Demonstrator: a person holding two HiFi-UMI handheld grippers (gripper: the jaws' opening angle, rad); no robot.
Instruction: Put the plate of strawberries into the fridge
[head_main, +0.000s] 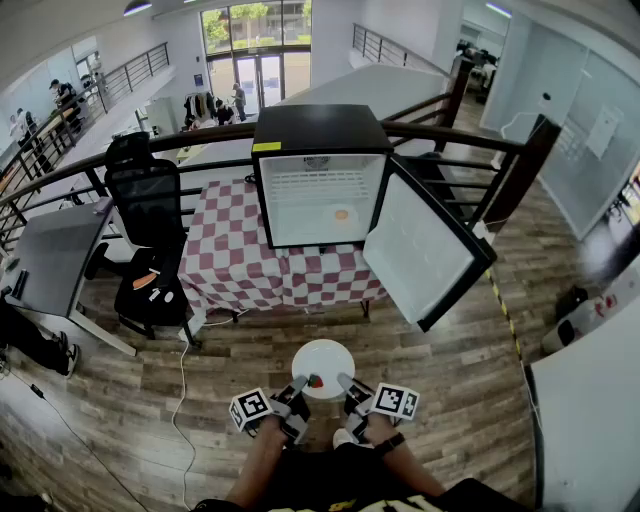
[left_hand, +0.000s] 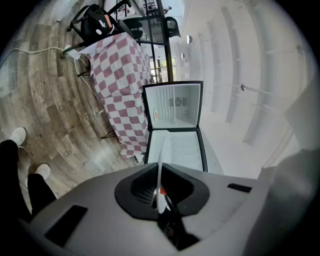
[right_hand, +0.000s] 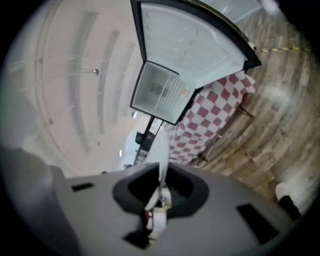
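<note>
Head view puts the fridge (head_main: 320, 180) well ahead of me, a black box with a smooth white lining, standing on a worktop (head_main: 240, 265) draped in a red-and-white checked cloth. Its door (head_main: 425, 250) hangs wide open on the right side of the fridge as I face it, a flat white panel in a dark frame. Between the fridge and my feet lies wood-plank floor (head_main: 450, 370).

The plate (head_main: 322, 362) is well short of the fridge, low in front of me. It is round, white, thin and glossy; ceramic or hard plastic, I cannot tell. One small red strawberry (head_main: 316, 381) sits at its near edge. My left gripper (head_main: 297, 388) and right gripper (head_main: 347, 385) each have jaws pinching the plate's rim, one to either side of that berry. Each gripper view shows the rim edge-on between the pads.

I judge the step in hand is the carry to the fridge. A slick plate and a round berry invite rolling, so both grippers should travel at one height and pace. The plate should stay level, aimed at the open front and clear of the door's edge.
</note>
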